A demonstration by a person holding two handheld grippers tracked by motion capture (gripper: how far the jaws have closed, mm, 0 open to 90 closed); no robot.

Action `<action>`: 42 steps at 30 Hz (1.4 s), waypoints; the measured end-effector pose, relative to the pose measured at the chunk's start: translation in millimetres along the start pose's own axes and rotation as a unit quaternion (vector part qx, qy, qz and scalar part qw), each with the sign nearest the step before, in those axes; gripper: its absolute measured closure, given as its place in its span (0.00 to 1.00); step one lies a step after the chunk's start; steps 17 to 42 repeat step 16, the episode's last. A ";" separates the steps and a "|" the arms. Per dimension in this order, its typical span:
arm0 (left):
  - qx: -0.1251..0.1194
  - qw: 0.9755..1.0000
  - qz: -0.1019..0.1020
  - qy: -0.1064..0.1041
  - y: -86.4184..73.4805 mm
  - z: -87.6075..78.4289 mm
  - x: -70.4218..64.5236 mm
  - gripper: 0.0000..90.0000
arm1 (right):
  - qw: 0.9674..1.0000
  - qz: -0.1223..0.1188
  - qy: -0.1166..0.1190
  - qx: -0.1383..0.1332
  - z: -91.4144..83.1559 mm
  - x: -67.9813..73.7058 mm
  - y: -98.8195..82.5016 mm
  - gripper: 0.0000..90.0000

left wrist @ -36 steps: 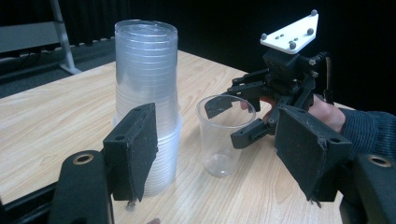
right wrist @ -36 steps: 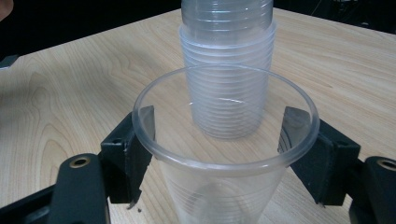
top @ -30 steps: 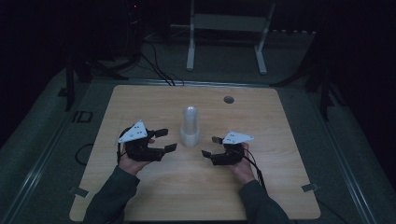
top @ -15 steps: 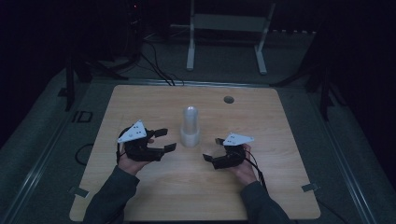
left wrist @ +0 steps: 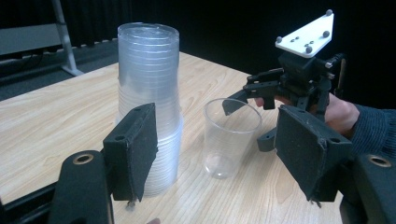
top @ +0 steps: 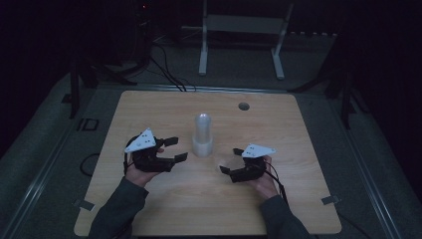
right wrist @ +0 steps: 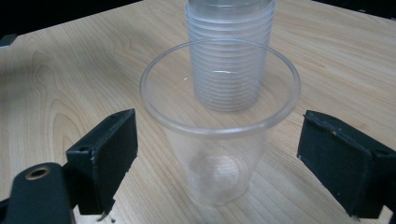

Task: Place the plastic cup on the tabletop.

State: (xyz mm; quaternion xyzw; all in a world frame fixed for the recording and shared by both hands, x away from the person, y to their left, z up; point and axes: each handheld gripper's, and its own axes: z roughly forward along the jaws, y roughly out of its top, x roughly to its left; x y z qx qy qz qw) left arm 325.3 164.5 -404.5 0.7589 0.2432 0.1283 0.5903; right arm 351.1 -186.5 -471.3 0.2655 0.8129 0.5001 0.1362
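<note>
I'm working in what looks like a lab or recording studio, dimly lit. The light wooden surface (top: 149, 114) stands alone on grey carpet (top: 45, 129) against black surroundings. Cables (top: 166, 74) trail across the floor behind it, next to a white metal stand (top: 244, 30), and tape marks (top: 331, 200) sit on the surface's near corners.

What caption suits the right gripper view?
Open right gripper fingers flank a single clear cup, stacked cups behind.
</note>
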 end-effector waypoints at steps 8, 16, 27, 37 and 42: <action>0.000 1.000 0.000 0.000 -0.2 0.0 0.2 0.34 | 1.000 0.002 0.001 -0.003 -9.7 -1.0 -4.6 0.13; 0.001 1.000 -0.001 0.001 -0.8 0.1 0.8 0.34 | 1.000 0.003 0.004 0.000 -12.8 0.0 -6.2 0.13; 0.001 1.000 -0.001 0.001 -0.8 0.1 0.8 0.34 | 1.000 0.003 0.004 0.000 -12.8 0.0 -6.2 0.13; 0.001 1.000 -0.001 0.001 -0.8 0.1 0.8 0.34 | 1.000 0.003 0.004 0.000 -12.8 0.0 -6.2 0.13; 0.001 1.000 -0.001 0.001 -0.8 0.1 0.8 0.34 | 1.000 0.003 0.004 0.000 -12.8 0.0 -6.2 0.13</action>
